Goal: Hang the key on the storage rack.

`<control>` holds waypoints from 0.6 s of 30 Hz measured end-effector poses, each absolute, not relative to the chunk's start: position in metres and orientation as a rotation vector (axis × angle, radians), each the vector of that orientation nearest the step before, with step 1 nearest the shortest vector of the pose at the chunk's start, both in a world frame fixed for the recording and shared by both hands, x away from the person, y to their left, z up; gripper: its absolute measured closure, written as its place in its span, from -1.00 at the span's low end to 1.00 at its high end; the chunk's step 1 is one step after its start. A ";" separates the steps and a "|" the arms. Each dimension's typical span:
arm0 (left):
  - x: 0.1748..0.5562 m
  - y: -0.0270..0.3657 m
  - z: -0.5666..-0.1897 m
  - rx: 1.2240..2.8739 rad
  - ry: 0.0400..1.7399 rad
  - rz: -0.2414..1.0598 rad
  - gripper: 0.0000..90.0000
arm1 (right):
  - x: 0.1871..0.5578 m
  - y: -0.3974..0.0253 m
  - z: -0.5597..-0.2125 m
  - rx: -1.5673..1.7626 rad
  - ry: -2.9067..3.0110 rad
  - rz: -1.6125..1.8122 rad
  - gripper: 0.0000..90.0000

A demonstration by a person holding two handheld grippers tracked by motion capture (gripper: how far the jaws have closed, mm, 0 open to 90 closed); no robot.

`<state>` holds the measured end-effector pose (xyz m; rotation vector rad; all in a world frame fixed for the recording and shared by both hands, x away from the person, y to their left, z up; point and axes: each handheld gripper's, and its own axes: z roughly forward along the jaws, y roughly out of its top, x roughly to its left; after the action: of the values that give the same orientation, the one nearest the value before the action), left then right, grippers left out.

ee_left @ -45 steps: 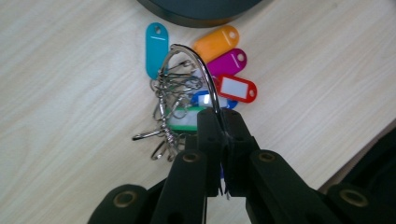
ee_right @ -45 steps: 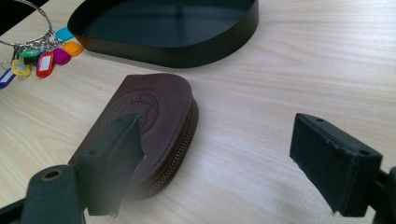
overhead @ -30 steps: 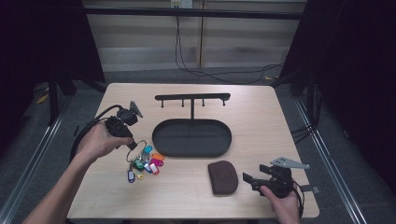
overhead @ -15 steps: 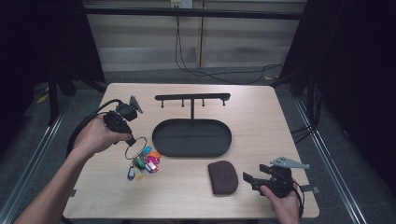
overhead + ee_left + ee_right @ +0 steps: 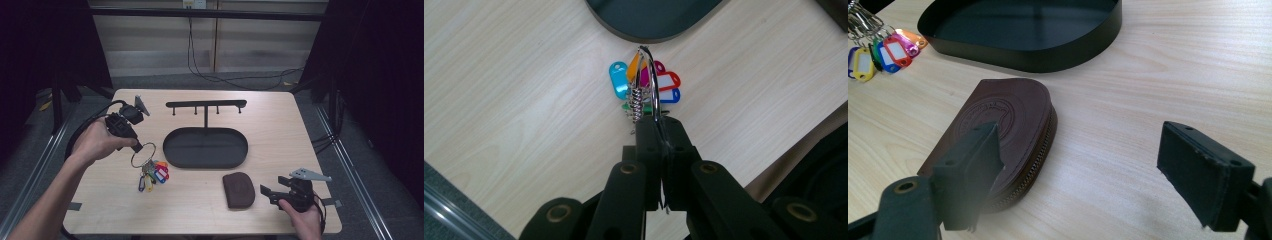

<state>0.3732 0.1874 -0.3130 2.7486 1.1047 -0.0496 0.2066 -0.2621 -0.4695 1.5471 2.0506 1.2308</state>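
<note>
Key ring (image 5: 143, 154) with coloured tags (image 5: 154, 173) just left of black oval tray (image 5: 176, 150), ring lifted, tags hanging down to table (image 5: 280, 125). Left gripper (image 5: 136, 148) clamped on ring, jaws pinched together. Hook rail (image 5: 206, 104) stands behind tray. Brown zip pouch (image 5: 238, 189) lies in front of tray. Right gripper (image 5: 266, 192) just right of pouch, jaws spread wide, holding nothing.

Left hand (image 5: 97, 140) holds left gripper (image 5: 136, 148) over table's left side, jaws clamped together, apparently pinching something. Right hand (image 5: 302, 220) holds right gripper (image 5: 265, 191) low near front edge, jaws wide apart.
</note>
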 end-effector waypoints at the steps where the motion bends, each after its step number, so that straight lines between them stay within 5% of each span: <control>1: 0.373 0.187 -0.312 2.752 1.104 -0.048 0.96 | 0.207 -0.262 -0.470 1.550 2.048 1.229 -0.61; 18: 0.368 0.179 -0.280 2.773 1.082 -0.029 0.96 | 0.205 -0.262 -0.468 1.540 2.036 1.222 -0.61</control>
<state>0.3678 0.1785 -0.2797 2.7725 1.0823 -0.0295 0.2045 -0.2625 -0.4680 1.5396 2.0358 1.2218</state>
